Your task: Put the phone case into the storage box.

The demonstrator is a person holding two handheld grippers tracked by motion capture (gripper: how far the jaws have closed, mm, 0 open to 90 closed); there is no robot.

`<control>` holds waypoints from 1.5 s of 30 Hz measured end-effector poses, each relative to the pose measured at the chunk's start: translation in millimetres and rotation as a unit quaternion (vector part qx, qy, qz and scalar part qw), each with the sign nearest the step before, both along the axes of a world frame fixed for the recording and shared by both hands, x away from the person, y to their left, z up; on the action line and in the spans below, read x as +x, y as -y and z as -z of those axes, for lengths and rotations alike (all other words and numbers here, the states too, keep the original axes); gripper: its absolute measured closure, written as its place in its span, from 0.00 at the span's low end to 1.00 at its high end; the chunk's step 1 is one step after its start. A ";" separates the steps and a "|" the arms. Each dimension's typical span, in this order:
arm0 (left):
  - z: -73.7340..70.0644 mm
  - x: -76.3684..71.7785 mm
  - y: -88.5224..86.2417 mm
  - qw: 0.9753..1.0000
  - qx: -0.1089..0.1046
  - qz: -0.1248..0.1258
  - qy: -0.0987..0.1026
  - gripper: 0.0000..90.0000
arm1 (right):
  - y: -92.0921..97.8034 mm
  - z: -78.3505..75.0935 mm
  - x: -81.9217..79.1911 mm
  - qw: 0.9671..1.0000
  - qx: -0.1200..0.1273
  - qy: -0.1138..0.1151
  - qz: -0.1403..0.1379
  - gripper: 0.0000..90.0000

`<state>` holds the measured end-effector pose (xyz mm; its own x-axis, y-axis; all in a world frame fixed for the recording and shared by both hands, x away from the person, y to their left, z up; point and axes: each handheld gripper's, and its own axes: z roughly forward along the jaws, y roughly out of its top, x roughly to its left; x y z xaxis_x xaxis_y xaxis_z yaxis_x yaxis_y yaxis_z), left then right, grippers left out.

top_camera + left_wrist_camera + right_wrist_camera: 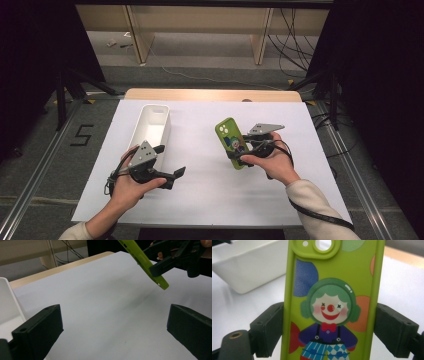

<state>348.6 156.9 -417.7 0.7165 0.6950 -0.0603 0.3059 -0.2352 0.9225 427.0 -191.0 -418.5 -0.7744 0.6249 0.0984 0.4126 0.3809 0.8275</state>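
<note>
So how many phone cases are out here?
1. The green phone case is held off the table in the right gripper, right of the white bin. Any inside the bin's hidden parts wouldn't show.

Left tongs (172, 176) jaws wide apart, low over table; right tongs (239, 151) clamped, raised.

Green phone case (231, 142) (clown print up), lifted off table
</note>
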 end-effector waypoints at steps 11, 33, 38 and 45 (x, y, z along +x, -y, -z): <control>0.4 0.9 -1.9 1.000 -0.004 -0.004 0.004 0.00 | 23.9 -4.2 -17.3 0.998 0.038 0.052 -0.010 0.18; -1.5 1.6 -0.1 1.000 -0.009 -0.006 0.008 0.00 | 39.0 1.4 -33.4 0.995 0.054 0.082 0.005 0.18; -3.4 2.9 3.6 1.000 -0.010 -0.005 0.010 0.00 | 38.3 2.3 -35.6 0.995 0.056 0.087 0.006 0.18; -9.8 8.2 15.8 1.000 -0.019 0.004 0.010 0.00 | 39.4 3.5 -36.4 0.994 0.056 0.091 0.014 0.18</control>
